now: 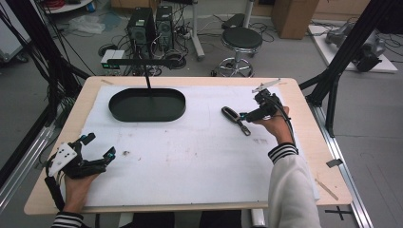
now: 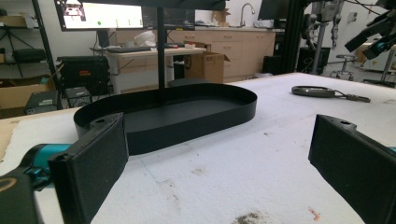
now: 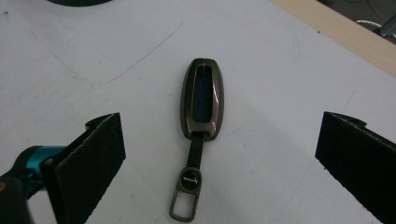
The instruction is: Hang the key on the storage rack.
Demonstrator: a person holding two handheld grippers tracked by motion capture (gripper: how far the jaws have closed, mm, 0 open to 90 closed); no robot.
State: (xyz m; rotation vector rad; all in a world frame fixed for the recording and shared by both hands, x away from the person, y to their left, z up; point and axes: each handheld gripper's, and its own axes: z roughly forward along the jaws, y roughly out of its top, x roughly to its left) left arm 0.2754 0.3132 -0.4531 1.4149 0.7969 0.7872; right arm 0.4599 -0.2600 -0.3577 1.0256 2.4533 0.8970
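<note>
Fig.: two hand-held grippers over a white-covered counter [image 1: 190, 156]. Right gripper [image 1: 244, 116] hangs just above a key fob [image 1: 231, 114]; its fingers [image 3: 88, 158] stand wide open and hold nothing. In the right gripper view the key fob [image 3: 202, 100] lies flat on the sheet, midway between the two fingers, touching neither. Fob body: dark bronze-brown shell w/ a blue centre strip, rounded end pointing away from the fingers. A short strap w/ a round black badge [image 3: 189, 178] and a metal loop [image 3: 183, 205] trails back toward the fingers. Badge carries small white lettering, too blurred to read.

Left gripper [image 1: 97, 152] sits near the counter's front edge, well apart from the fob; its fingers [image 2: 93, 163] are likewise spread wide, empty. Ahead of them, in the left gripper view, a black oval tray [image 2: 187, 116] w/ a low wall rests on the sheet, and a thin black post [image 2: 160, 46] rises behind it. Farther off, beyond and to the right of the tray, the fob [image 2: 313, 91] lies on the sheet. A monitor [image 2: 105, 15] in the background shows text, illegible.
</note>
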